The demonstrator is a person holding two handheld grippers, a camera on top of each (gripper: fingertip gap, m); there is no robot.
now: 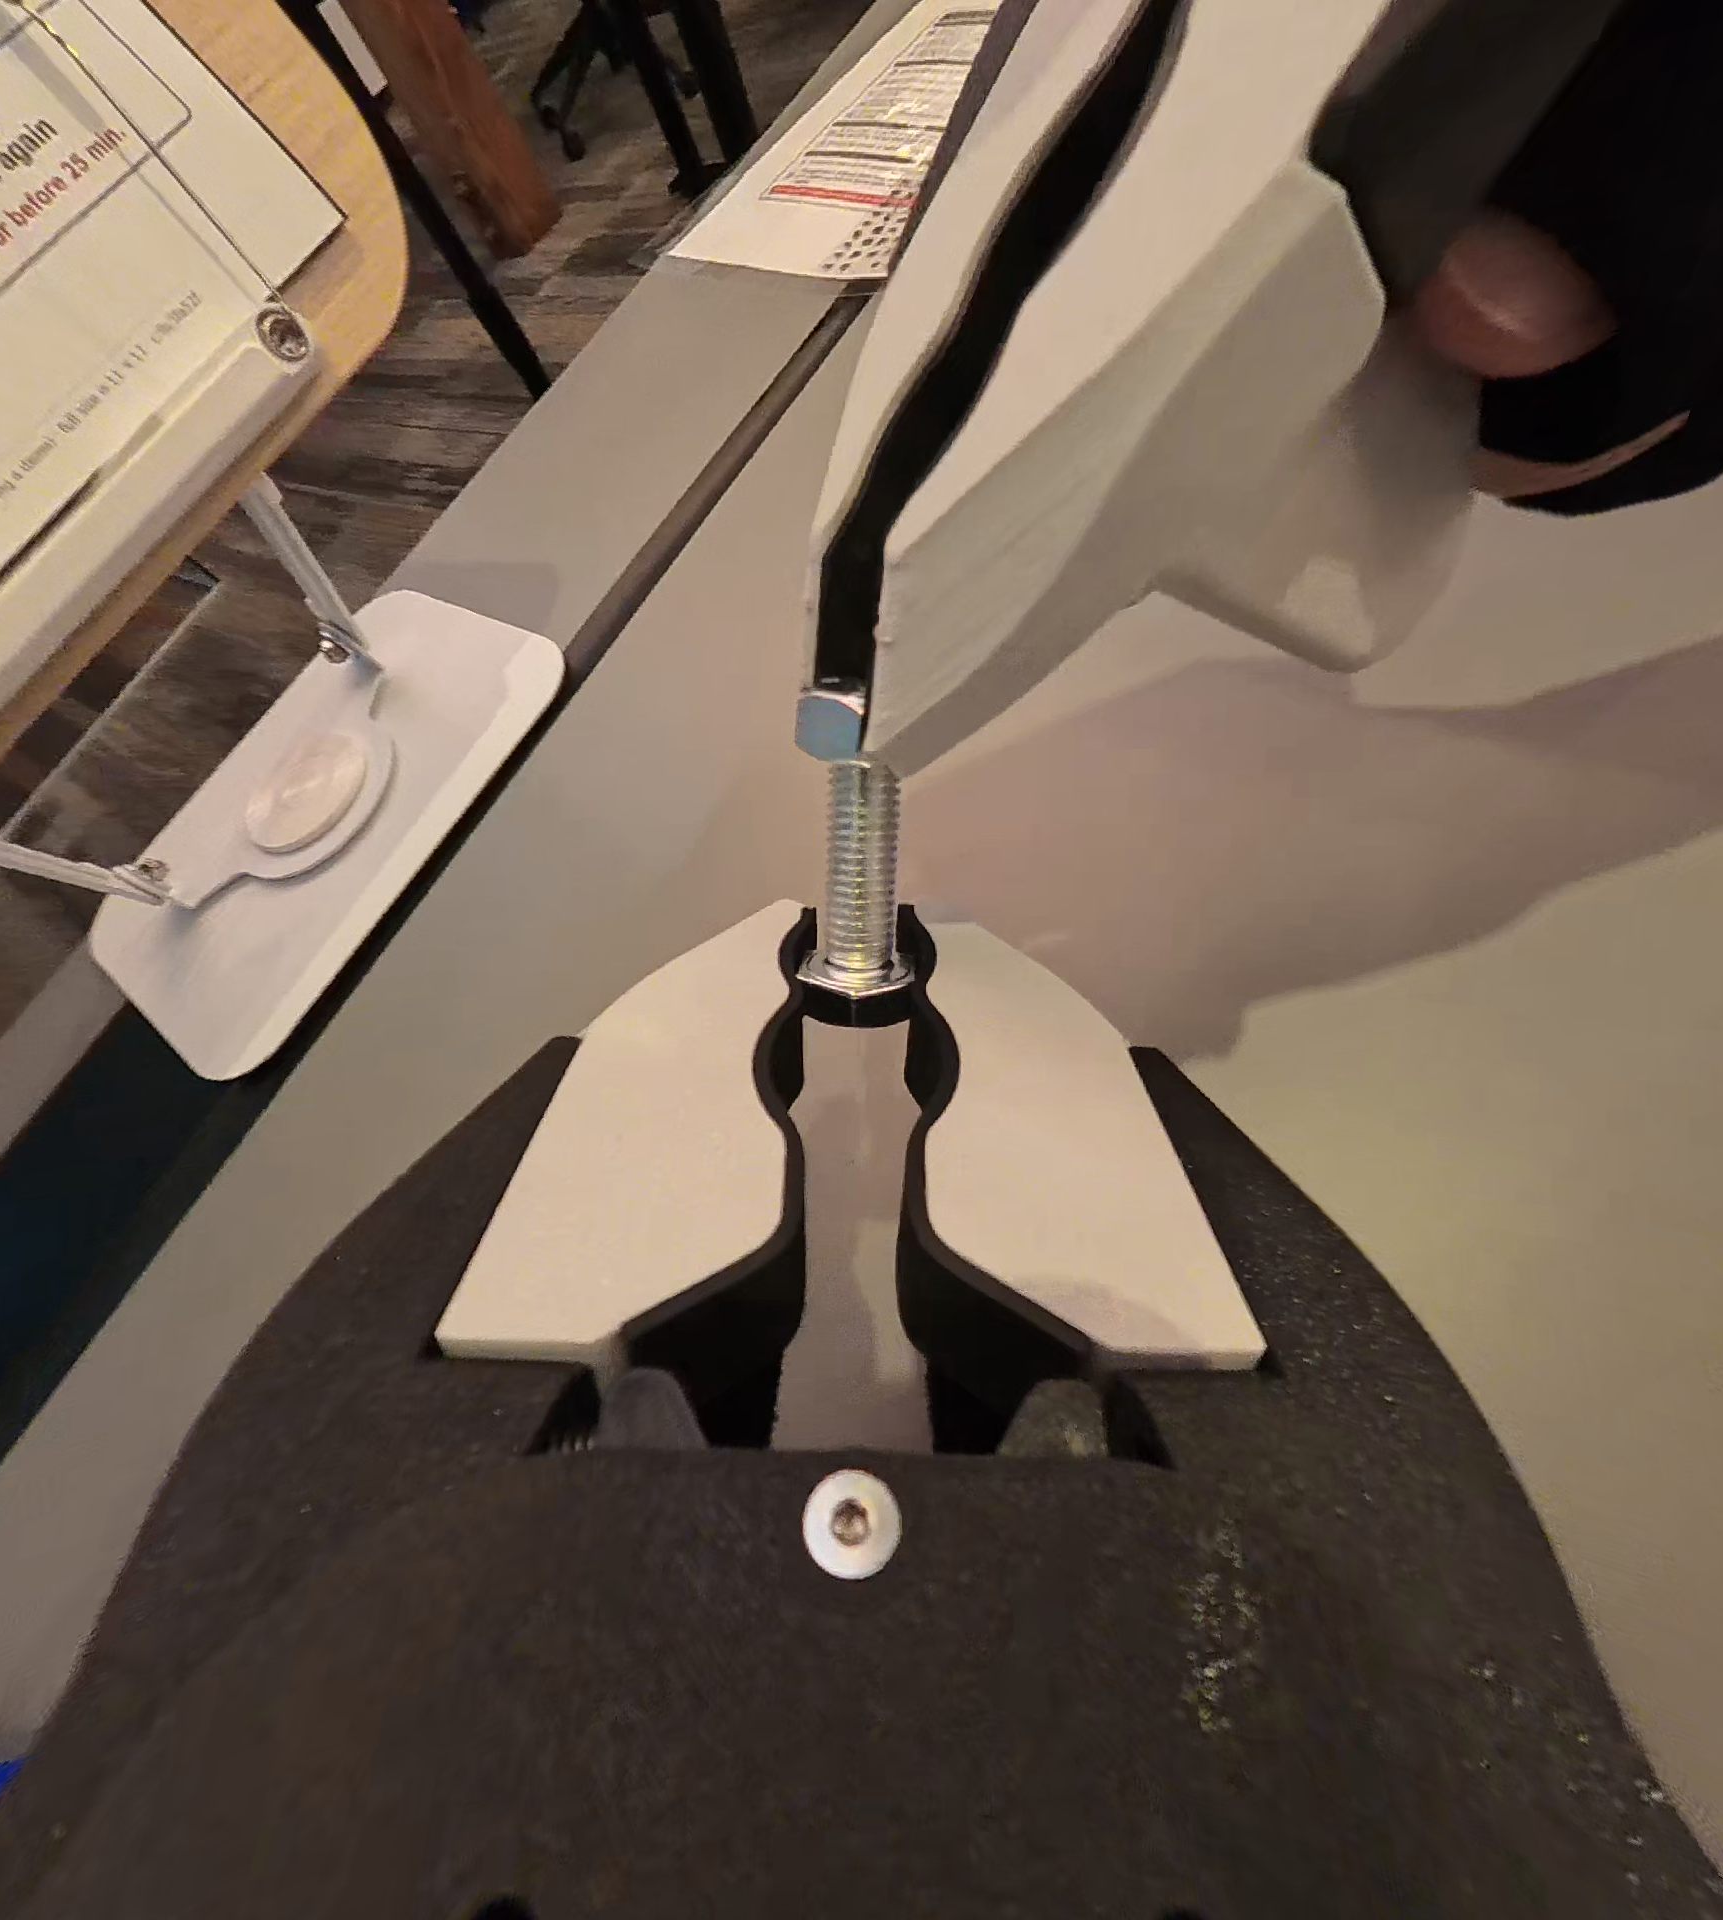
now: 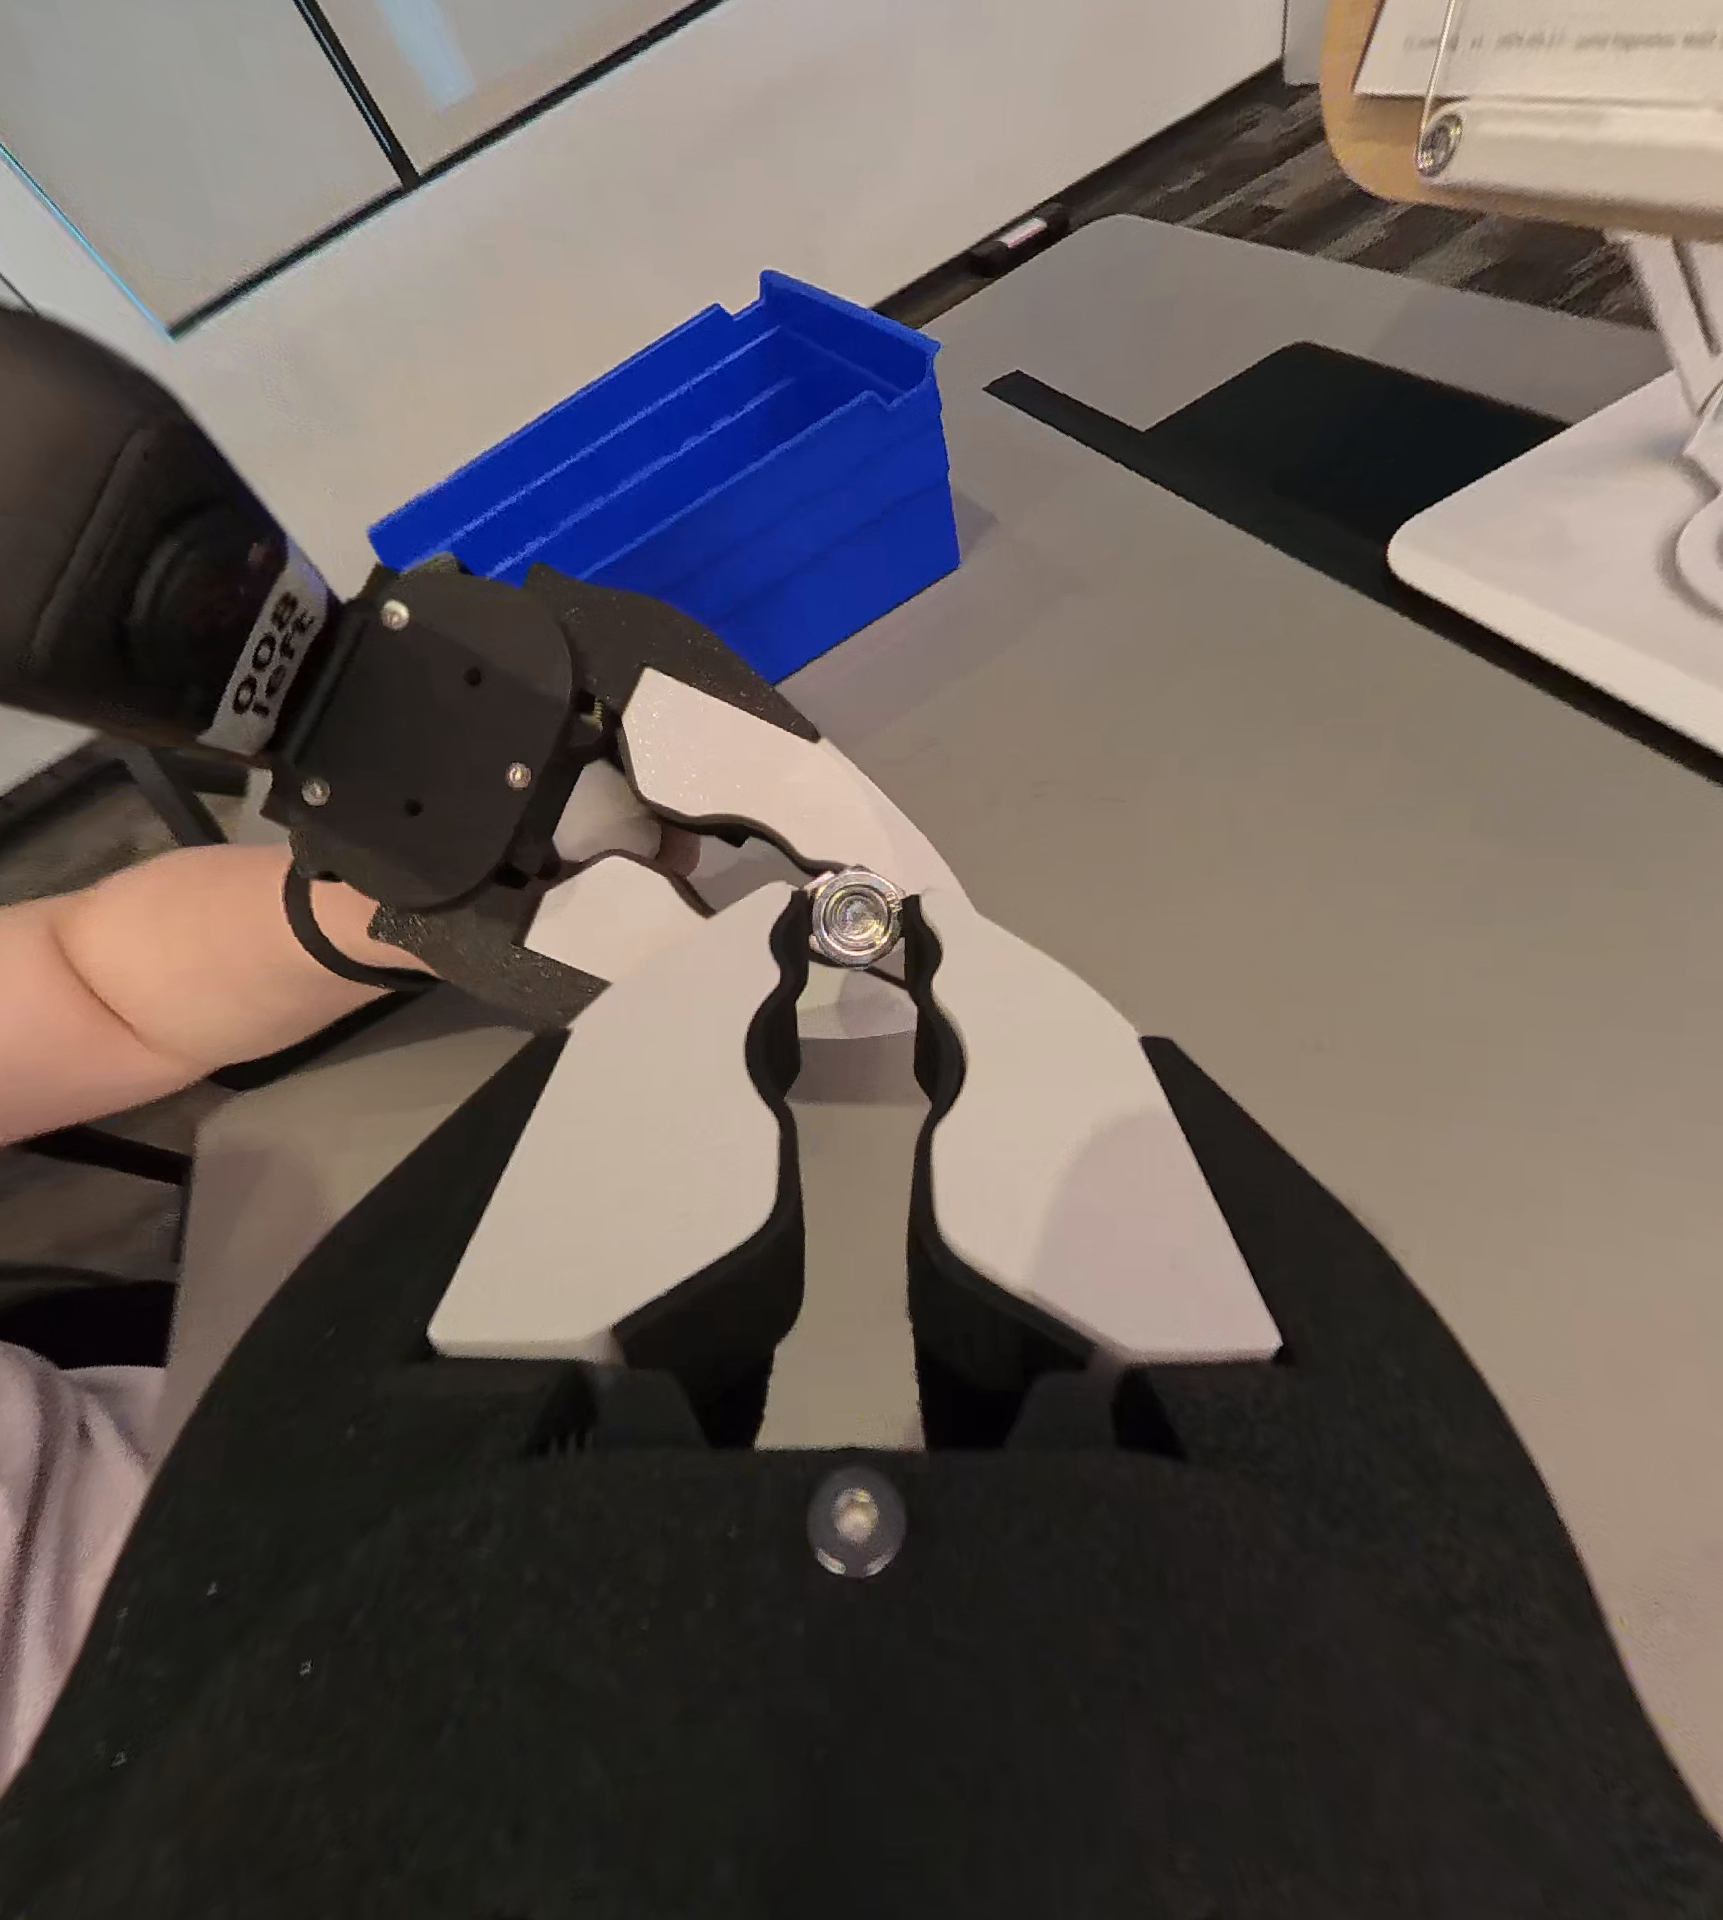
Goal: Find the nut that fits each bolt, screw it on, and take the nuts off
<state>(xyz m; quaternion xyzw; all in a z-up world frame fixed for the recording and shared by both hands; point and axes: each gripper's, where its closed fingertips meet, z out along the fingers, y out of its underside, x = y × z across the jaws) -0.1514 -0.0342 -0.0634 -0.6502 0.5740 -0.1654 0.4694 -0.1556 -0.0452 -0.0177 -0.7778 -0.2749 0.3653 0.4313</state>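
The grey table [image 2: 1356, 935] fills most of both views. A white stand base [image 2: 1615, 582] sits on it at 2 o'clock in the right wrist view, and a blue bin [image 2: 732, 499] stands on the table at 11 o'clock.

The left gripper [image 1: 852, 971] is closed at its tips around a silver nut [image 1: 849, 982] threaded low on the bolt [image 1: 862, 862], whose threaded shank points away from the camera toward 12 o'clock. In the right wrist view the same gripper enters from 9 o'clock, held by a hand [image 2: 213, 966].

The right gripper [image 2: 855, 920] is clamped on the bolt's hexagonal head [image 2: 852, 916], seen end-on between its black-lined fingertips [image 2: 930, 945]. In the left wrist view it comes down from 1 o'clock, its tips pinching the head [image 1: 829, 722] at the far end of the shank.

The bolt is held in the air above the table, spanning the two grippers.
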